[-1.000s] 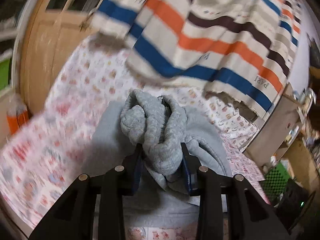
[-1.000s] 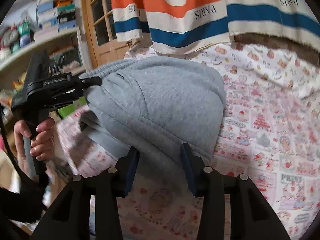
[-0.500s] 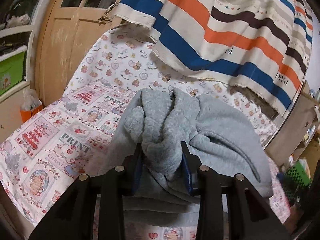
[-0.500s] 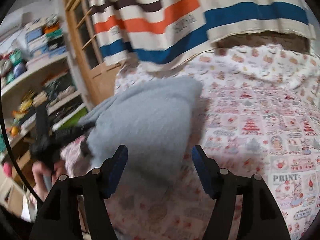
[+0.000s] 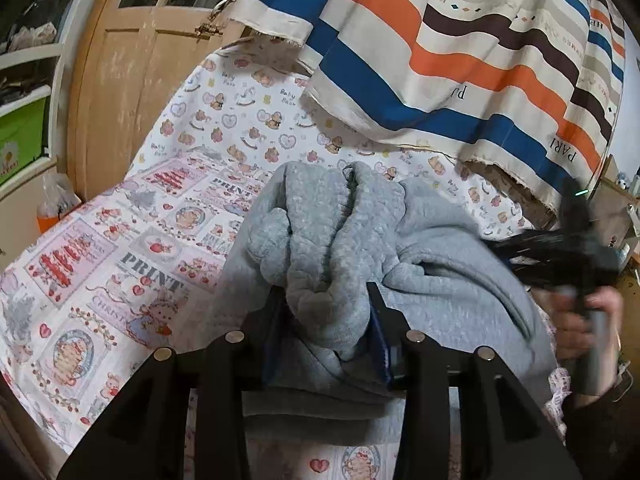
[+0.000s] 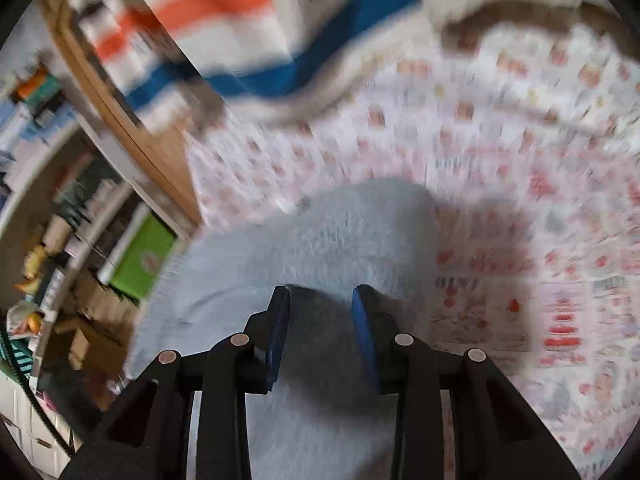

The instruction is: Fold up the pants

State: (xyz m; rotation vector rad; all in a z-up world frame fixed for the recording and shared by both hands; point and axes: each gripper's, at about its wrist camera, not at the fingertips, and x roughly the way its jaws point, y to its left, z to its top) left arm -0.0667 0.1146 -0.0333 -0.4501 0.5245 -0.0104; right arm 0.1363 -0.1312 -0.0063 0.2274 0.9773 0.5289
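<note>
The grey sweatpants (image 5: 432,264) lie bunched on the printed bedsheet (image 5: 120,264). My left gripper (image 5: 326,312) is shut on a thick bunched fold of the pants, near the waistband. In the left wrist view my right gripper (image 5: 560,248) shows blurred at the pants' right side, held by a hand. In the right wrist view, which is motion-blurred, the right gripper (image 6: 320,312) sits over the grey pants (image 6: 320,240) with its jaws fairly close together around the fabric; whether they pinch it I cannot tell.
A striped blue, orange and brown cloth (image 5: 460,60) hangs behind the bed. A wooden door (image 5: 132,80) stands at the left, with shelves and a green box (image 6: 144,256) beside it. The sheet (image 6: 520,240) spreads to the right of the pants.
The right gripper let go of the pants and opened wide half a second ago, then came back over the fabric with its jaws narrowed. The left gripper kept its hold.
</note>
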